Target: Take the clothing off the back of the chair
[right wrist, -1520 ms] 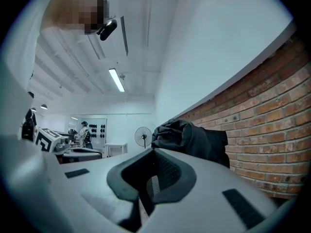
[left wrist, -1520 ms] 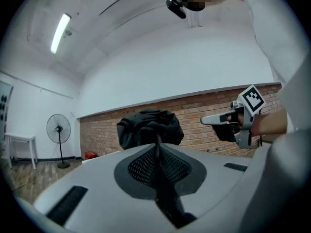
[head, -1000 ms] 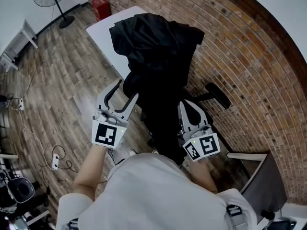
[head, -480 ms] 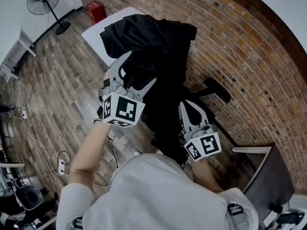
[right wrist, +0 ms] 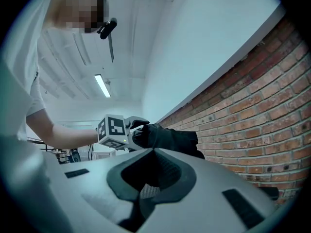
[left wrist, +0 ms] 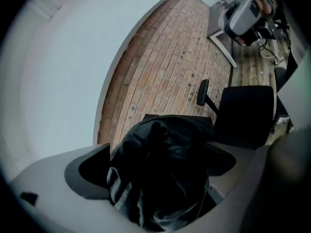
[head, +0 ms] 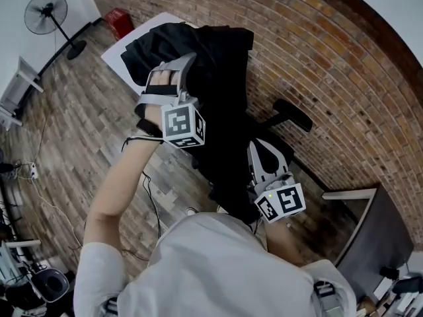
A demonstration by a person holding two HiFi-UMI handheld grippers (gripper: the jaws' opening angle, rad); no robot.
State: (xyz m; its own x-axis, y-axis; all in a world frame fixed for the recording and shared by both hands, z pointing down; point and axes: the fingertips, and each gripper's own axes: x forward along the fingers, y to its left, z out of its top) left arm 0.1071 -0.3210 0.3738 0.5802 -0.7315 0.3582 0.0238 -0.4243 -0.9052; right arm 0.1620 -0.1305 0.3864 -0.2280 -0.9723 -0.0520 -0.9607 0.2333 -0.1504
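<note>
Black clothing (head: 211,58) hangs bunched over the back of a dark office chair (head: 294,116) by the brick wall. My left gripper (head: 173,68) is up at the top of the bunch. Its jaws are opening, and in the left gripper view the clothing (left wrist: 165,144) sits between them without the left gripper (left wrist: 165,155) pressing on it. My right gripper (head: 262,148) is lower, at the right side of the hanging cloth, its jaws together and nothing seen in them. In the right gripper view the right gripper (right wrist: 155,152) points level, with the clothing (right wrist: 170,137) and the left gripper's marker cube beyond it.
A brick wall (head: 330,65) runs close behind the chair. A white table (head: 122,45) stands beyond the clothing, with a red box (head: 119,20) and a standing fan (head: 46,12) farther off. A grey cabinet (head: 370,233) stands at the right. Cables lie on the wooden floor (head: 66,131).
My left gripper has risen from beside the chair to the top of the clothing, rolled over, and its jaws have spread around the bunch. The right gripper has hardly moved.
</note>
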